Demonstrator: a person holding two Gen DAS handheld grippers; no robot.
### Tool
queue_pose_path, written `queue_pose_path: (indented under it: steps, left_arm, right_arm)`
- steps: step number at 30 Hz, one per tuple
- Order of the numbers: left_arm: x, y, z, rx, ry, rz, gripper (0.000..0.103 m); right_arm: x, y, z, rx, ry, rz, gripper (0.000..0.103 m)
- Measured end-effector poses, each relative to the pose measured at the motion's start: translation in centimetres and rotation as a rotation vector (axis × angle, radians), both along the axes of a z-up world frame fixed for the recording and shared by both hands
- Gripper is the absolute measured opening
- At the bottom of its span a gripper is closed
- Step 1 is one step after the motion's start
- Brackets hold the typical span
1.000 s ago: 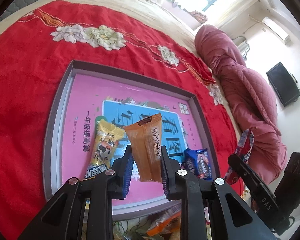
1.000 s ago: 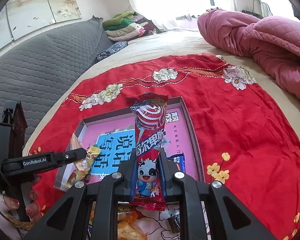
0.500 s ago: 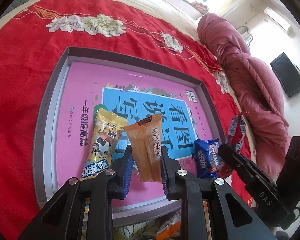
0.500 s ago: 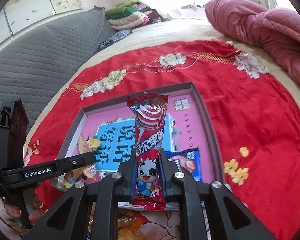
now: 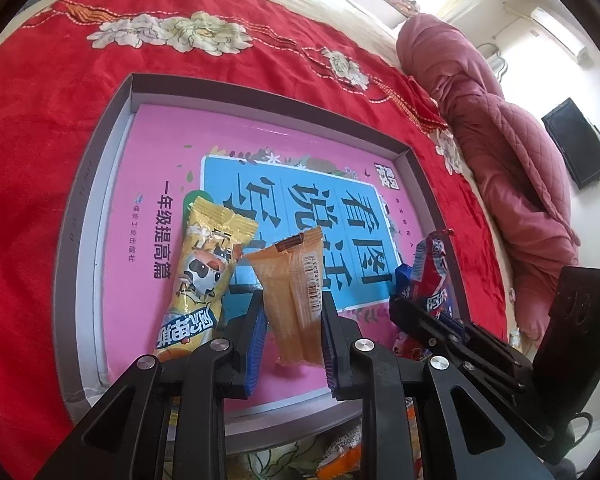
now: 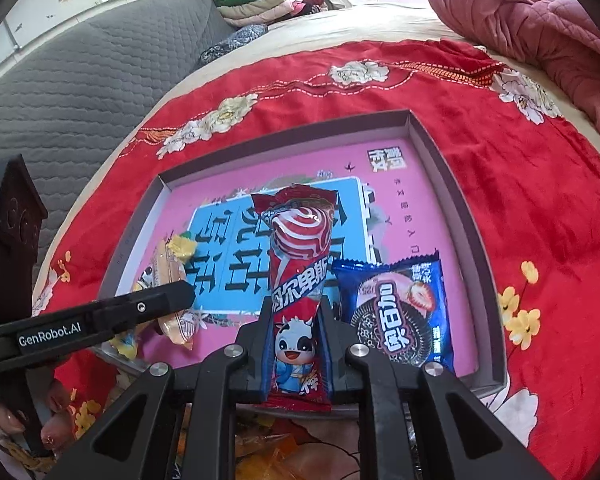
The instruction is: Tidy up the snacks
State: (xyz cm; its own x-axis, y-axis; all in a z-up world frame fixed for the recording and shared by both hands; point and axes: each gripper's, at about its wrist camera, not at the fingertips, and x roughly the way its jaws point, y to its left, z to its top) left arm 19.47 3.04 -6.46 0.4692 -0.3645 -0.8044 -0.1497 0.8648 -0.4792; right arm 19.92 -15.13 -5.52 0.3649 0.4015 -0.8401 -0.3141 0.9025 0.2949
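Above the near edge of the grey tray (image 5: 104, 184), we are pinching an orange packet (image 5: 290, 292) in the left gripper (image 5: 292, 320) and a red packet (image 6: 300, 292) in the right gripper (image 6: 296, 320), lining both up between the yellow packet (image 5: 204, 276) and blue packet (image 6: 400, 312) lying inside.

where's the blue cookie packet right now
The blue cookie packet lies flat in the tray, near its right wall in the right wrist view, just right of the red packet held in the right gripper.
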Motion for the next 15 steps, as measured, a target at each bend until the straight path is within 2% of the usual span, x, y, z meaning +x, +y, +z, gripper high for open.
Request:
queue_pose_path:
  steps: [15]
  left_arm:
    - [-0.11,-0.08,0.03,-0.019,0.007,-0.014,0.026]
  right_arm:
    - [-0.46,0.42,-0.02,-0.045,0.004,0.019,0.019]
